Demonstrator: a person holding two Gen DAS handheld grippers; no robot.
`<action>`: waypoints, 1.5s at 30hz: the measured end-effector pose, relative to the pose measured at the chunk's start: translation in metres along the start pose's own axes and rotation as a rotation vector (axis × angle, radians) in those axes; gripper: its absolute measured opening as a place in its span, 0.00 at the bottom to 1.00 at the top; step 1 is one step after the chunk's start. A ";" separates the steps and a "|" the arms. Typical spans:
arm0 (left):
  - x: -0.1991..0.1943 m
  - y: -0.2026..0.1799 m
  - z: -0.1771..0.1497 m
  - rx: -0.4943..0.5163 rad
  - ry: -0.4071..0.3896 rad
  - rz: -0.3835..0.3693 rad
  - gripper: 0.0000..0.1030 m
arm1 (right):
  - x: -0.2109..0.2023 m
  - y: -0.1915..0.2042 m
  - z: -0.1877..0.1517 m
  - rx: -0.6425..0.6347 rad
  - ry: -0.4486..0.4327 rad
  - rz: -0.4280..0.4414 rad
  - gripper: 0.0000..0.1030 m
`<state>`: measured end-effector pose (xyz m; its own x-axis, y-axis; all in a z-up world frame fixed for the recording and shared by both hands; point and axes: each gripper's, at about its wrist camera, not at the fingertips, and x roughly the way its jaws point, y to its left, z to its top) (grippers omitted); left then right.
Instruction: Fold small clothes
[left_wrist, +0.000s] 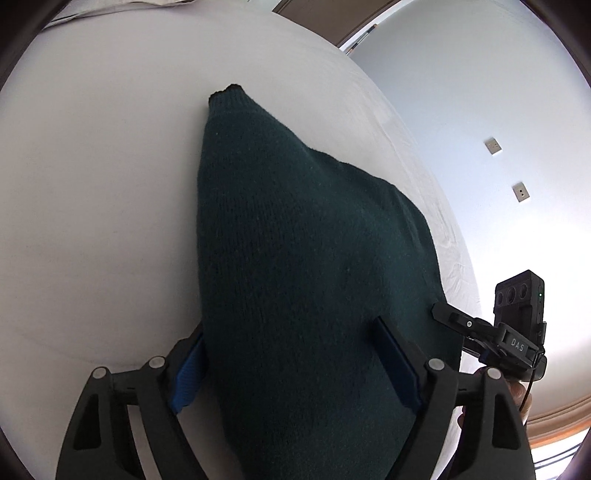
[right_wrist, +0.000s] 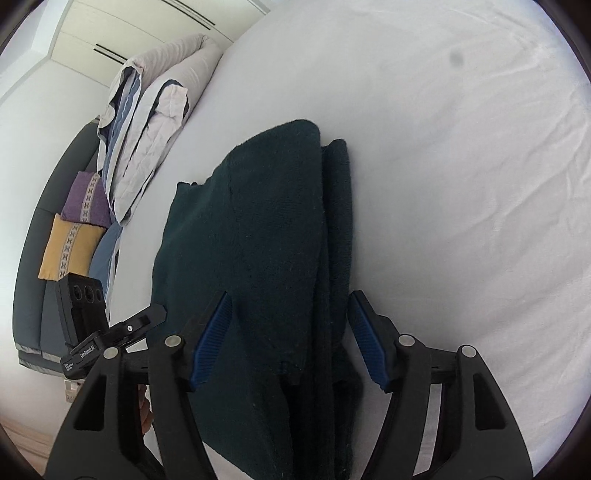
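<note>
A dark green knitted sweater (left_wrist: 295, 258) lies on a white bed sheet (left_wrist: 92, 184), partly folded. My left gripper (left_wrist: 291, 362) is open, its blue pads on either side of the sweater's near part, which passes between them. My right gripper (right_wrist: 290, 332) is open too, its pads astride the sweater (right_wrist: 258, 240), where a folded layer and a narrower strip lie side by side. The right gripper's body (left_wrist: 517, 332) shows at the right of the left wrist view. The left gripper's body (right_wrist: 92, 325) shows at the left of the right wrist view.
A folded duvet and pillows (right_wrist: 147, 122) lie at the bed's far left. A purple cushion (right_wrist: 86, 199) and a yellow cushion (right_wrist: 70, 247) rest on a grey sofa (right_wrist: 29, 295). The bed edge and a wall with sockets (left_wrist: 493, 146) are on the right.
</note>
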<state>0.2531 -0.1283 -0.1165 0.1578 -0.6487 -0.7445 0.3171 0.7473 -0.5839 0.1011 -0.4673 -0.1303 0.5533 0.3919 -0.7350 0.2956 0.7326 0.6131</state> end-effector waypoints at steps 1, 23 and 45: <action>0.000 0.001 0.001 -0.003 0.005 0.006 0.75 | 0.003 0.001 0.002 0.002 0.011 -0.016 0.47; -0.147 -0.017 -0.080 0.190 -0.049 0.201 0.40 | -0.038 0.170 -0.119 -0.315 -0.021 -0.061 0.22; -0.150 0.071 -0.159 0.043 -0.079 0.171 0.70 | 0.036 0.118 -0.200 -0.106 0.089 0.078 0.31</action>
<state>0.1033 0.0449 -0.0981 0.2857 -0.5229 -0.8030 0.3184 0.8422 -0.4351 0.0001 -0.2550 -0.1423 0.4987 0.4944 -0.7119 0.1683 0.7505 0.6391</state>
